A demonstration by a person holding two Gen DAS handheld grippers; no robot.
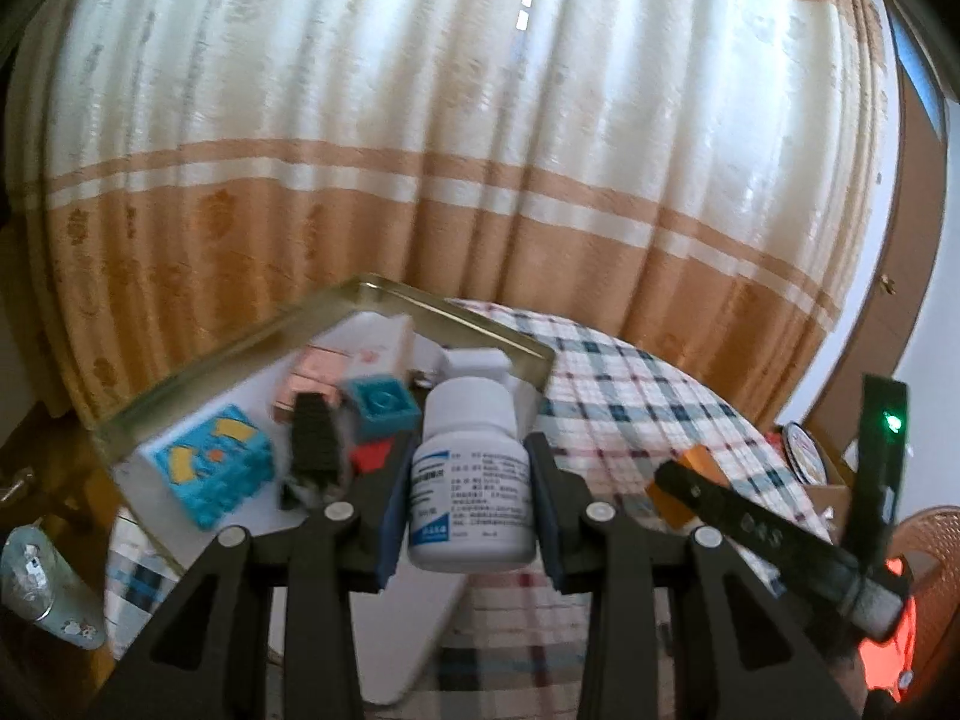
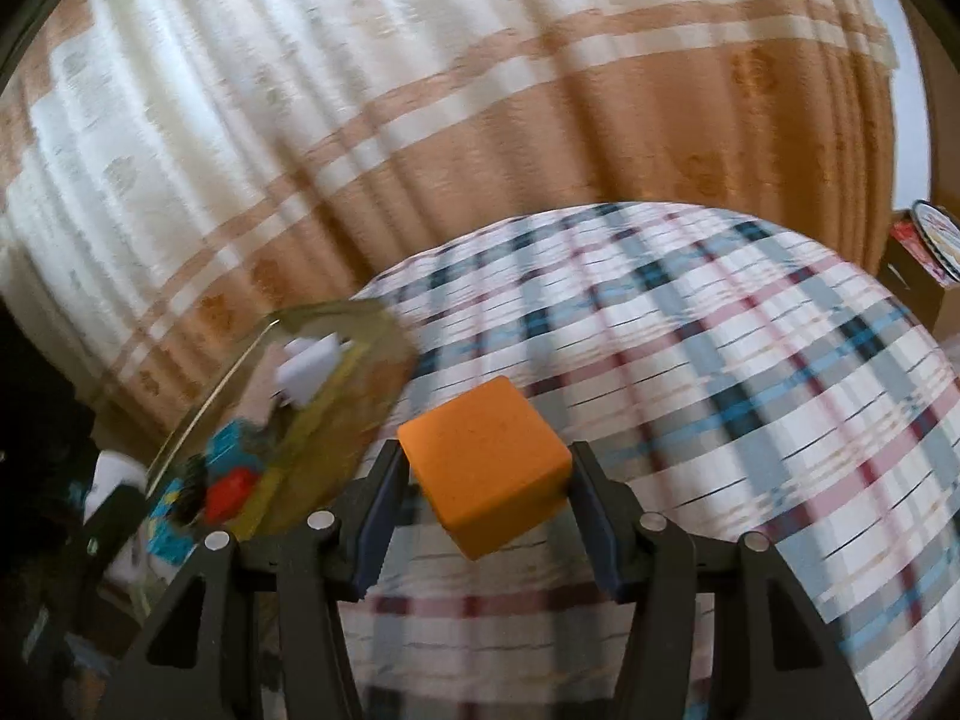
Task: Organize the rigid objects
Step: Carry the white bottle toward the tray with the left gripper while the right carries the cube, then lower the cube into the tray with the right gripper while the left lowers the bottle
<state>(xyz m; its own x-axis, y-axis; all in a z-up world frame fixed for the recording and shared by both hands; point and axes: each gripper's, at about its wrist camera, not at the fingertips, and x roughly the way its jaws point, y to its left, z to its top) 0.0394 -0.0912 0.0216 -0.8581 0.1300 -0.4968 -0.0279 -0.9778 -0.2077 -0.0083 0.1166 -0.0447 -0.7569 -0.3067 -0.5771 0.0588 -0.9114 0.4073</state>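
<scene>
My left gripper (image 1: 471, 468) is shut on a white pill bottle (image 1: 470, 474) with a printed label, held upright above the near edge of a clear-walled tray (image 1: 504, 339). The tray holds a blue-and-yellow box (image 1: 210, 468), a teal block (image 1: 384, 405), a black ridged piece (image 1: 313, 444), a red piece (image 1: 369, 456), a pink box (image 1: 312, 378) and white boxes (image 1: 477, 363). My right gripper (image 2: 483, 480) is shut on an orange cube (image 2: 486, 474), held tilted above the plaid tablecloth (image 2: 750, 396), to the right of the tray (image 2: 372, 384). The other gripper (image 1: 780, 534) shows at right in the left wrist view.
A cream and orange striped curtain (image 1: 456, 168) hangs behind the table. A cardboard box with a round printed item (image 2: 933, 240) stands at the far right. A woven chair (image 1: 933, 570) is at the right edge. The tablecloth (image 1: 648, 396) spreads right of the tray.
</scene>
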